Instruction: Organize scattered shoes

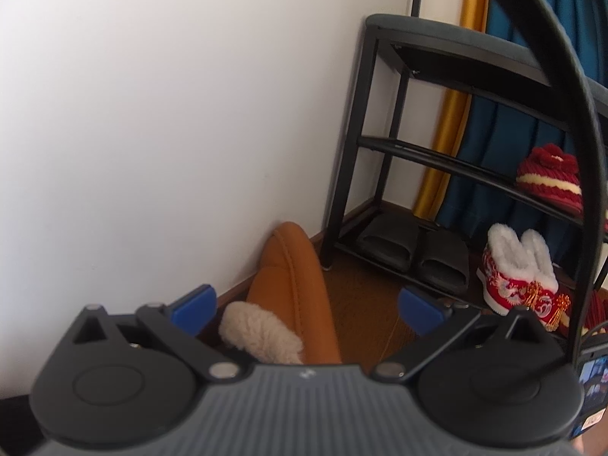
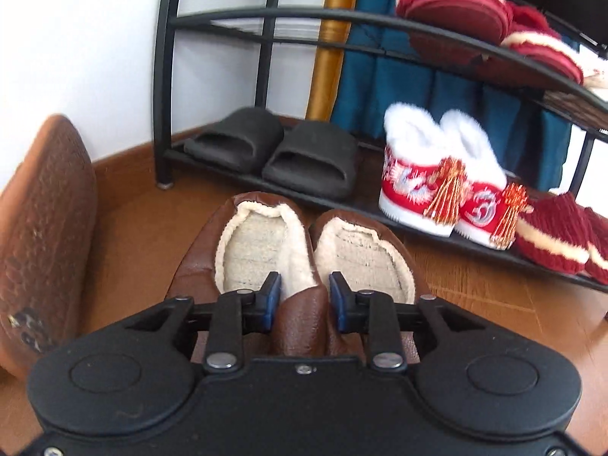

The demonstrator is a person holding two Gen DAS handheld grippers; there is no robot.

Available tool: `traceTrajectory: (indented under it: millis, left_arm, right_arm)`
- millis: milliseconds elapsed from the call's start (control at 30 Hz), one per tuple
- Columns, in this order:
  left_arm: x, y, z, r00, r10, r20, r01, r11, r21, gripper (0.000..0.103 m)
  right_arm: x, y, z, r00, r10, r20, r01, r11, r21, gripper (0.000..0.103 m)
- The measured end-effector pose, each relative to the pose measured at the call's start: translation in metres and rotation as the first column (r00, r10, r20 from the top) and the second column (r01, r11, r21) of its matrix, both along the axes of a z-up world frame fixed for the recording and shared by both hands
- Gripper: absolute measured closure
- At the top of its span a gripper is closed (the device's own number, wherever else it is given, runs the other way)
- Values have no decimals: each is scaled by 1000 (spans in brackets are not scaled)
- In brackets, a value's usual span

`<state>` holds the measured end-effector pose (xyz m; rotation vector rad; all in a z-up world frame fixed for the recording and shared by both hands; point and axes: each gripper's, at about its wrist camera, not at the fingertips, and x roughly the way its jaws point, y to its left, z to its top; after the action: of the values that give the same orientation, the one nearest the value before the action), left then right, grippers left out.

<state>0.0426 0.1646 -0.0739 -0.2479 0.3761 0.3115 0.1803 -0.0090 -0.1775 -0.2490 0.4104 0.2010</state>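
Brown leather filled the lower middle of the right wrist view, where the right gripper [image 2: 304,296] had its fingers pinching the adjoining inner walls of the pair of fleece-lined brown slippers [image 2: 288,239], one blue pad inside each opening. To carry both well, the pinch probably needed to stay deep on those walls and the pair kept level, heels leading toward the free stretch of the rack's bottom shelf [image 2: 364,205]. Black slides [image 2: 273,152] and red embroidered boots [image 2: 437,190] already sat there, knitted red slippers [image 2: 456,3] above. In the left wrist view, the left gripper [image 1: 307,309] had its fingers spread wide, an orange-brown slipper [image 1: 292,288] standing on end between them at lower centre, apparently untouched. White wall [image 1: 171,114] filled the left; wooden floor [image 1: 364,304] and teal curtain [image 1: 505,125] lay right.
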Motion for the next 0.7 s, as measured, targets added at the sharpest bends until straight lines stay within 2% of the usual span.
traceTrajectory:
  millis: [100, 133, 167, 200, 267, 333, 367, 400, 500, 567, 633, 667, 700]
  left_arm:
    - [-2, 0, 0, 1000, 1, 6, 0, 1000, -3, 0]
    - [-2, 0, 1, 1000, 0, 7, 0, 1000, -2, 0]
    - [-3, -1, 1, 1000, -2, 8, 2, 1000, 0, 0]
    - [-3, -1, 1, 1000, -2, 8, 2, 1000, 5, 0]
    - [-5, -1, 1, 1000, 0, 12, 0, 1000, 10, 0]
    - [-6, 0, 2, 1000, 1, 13, -1, 1000, 3, 0]
    - [-6, 0, 2, 1000, 1, 13, -1, 1000, -2, 0]
    - [-7, 0, 2, 1000, 1, 11, -1, 1000, -6, 0]
    - [-7, -1, 2, 1000, 0, 9, 0, 1000, -5, 0]
    - [-7, -1, 2, 1000, 0, 9, 0, 1000, -4, 0]
    - [-6, 0, 2, 1000, 1, 7, -1, 1000, -5, 0]
    - [-6, 0, 2, 1000, 0, 4, 0, 1000, -8, 0]
    - [-5, 0, 1, 1000, -1, 1, 1, 1000, -11, 0]
  right_arm:
    - [-7, 10, 18, 996, 48, 71, -46, 999, -30, 85]
    - [-5, 14, 21, 997, 53, 56, -51, 998, -35, 85]
    - [1, 17, 24, 999, 48, 2, -48, 999, -17, 83]
    - [6, 16, 24, 999, 30, -25, -29, 1000, 4, 78]
    - [10, 13, 22, 999, -18, -29, 18, 1000, 7, 72]
    - [11, 7, 22, 998, -52, -21, 52, 998, 35, 28]
    - [14, 5, 20, 998, -56, -39, 57, 998, 40, 2]
    - [16, 4, 19, 997, -59, -58, 61, 997, 45, 9]
    - [28, 0, 9, 987, -1, -158, 8, 999, 49, 13]
    - [35, -6, 3, 982, 11, -187, 1, 998, 65, 14]
    - [45, -14, -4, 973, 23, -230, 0, 995, 100, 20]
    - [58, -23, -11, 955, 33, -294, 10, 990, 144, 27]
    - [64, -26, -16, 944, 40, -328, 15, 987, 163, 29]
